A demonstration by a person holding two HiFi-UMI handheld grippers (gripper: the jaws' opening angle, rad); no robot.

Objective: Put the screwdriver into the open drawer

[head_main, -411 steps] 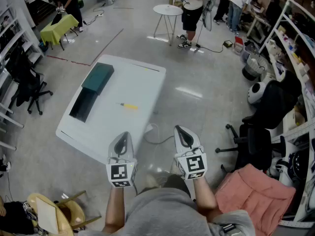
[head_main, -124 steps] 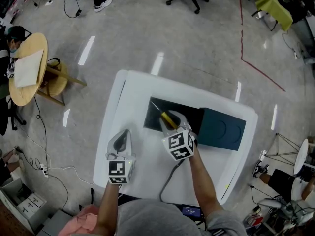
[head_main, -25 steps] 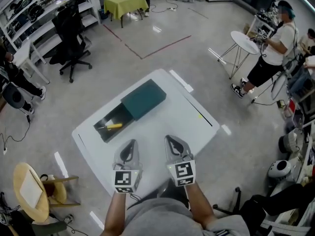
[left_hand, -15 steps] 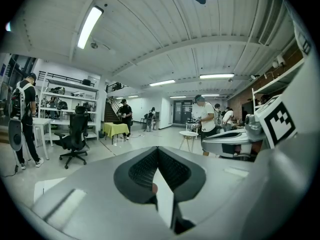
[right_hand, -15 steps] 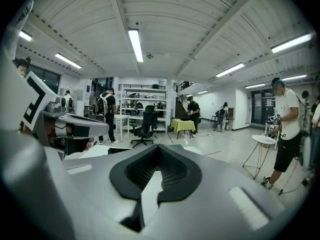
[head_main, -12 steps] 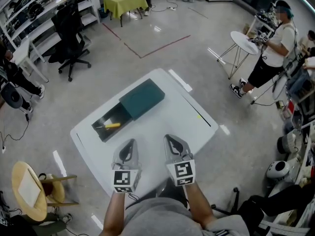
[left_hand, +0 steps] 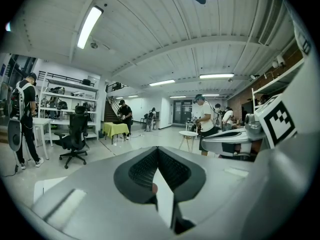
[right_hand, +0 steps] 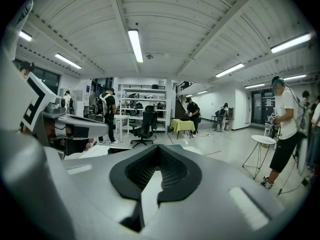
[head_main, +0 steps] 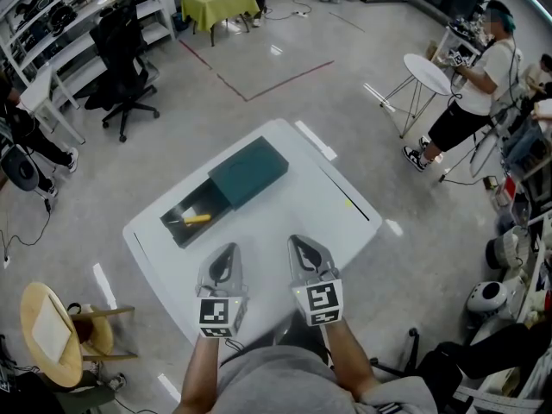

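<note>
The yellow-handled screwdriver [head_main: 195,219] lies inside the open dark drawer [head_main: 177,228], which sticks out of a dark green box [head_main: 250,173] on the white table [head_main: 293,197]. Both grippers hang side by side near the table's front edge, well short of the drawer. My left gripper [head_main: 226,254] has its jaws together with nothing between them, also in its own view [left_hand: 157,151]. My right gripper [head_main: 303,245] is likewise shut and empty [right_hand: 159,150]. Each gripper's view looks level across the room, so the table and drawer are hidden there.
A black office chair [head_main: 122,59] and shelving [head_main: 60,24] stand at the back left. A green-covered table [head_main: 218,4] is far back, a small round white table [head_main: 429,74] with a person [head_main: 473,93] at the right, a round wooden stool [head_main: 52,335] at lower left.
</note>
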